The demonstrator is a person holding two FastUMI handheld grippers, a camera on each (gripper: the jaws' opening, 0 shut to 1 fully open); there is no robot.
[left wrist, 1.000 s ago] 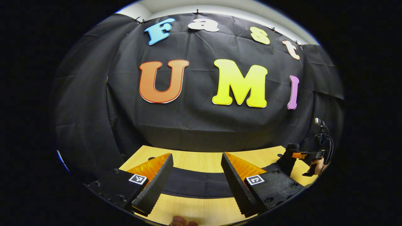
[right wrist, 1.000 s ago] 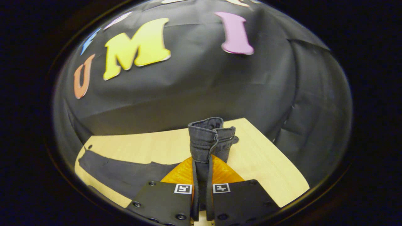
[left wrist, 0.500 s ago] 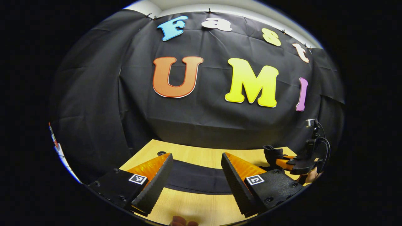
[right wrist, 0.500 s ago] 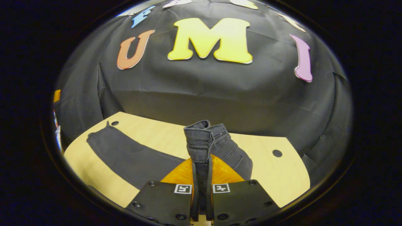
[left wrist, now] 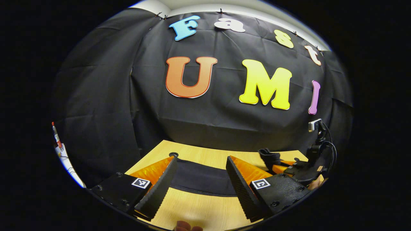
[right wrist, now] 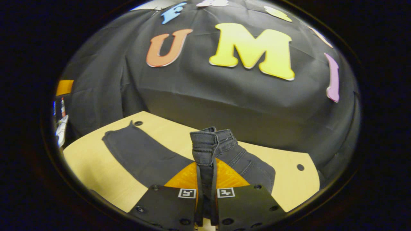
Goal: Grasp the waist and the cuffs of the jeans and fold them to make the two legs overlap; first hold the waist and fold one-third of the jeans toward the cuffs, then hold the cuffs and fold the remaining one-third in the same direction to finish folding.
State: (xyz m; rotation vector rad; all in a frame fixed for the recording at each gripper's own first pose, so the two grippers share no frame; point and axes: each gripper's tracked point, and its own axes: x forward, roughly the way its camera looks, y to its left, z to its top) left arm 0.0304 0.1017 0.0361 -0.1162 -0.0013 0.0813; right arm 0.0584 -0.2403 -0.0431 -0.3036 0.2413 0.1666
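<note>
The right gripper (right wrist: 205, 179) stands clamped on the jeans (right wrist: 144, 157) at the waist (right wrist: 210, 142), which rises upright between its jaws; the legs run left across the table (right wrist: 93, 173). No label is readable. The left gripper (left wrist: 200, 179) hangs with jaws apart above the legs. Since a second ago, the lifted waist has travelled toward the cuffs.

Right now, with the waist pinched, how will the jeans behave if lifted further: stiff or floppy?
Likely floppy: beyond the right hand-held gripper the jeans sag back onto the table. The waist stands bunched upright, so it is probably thick and somewhat stiff there. The leg lies flat, so it would likely drag rather than lift.
</note>
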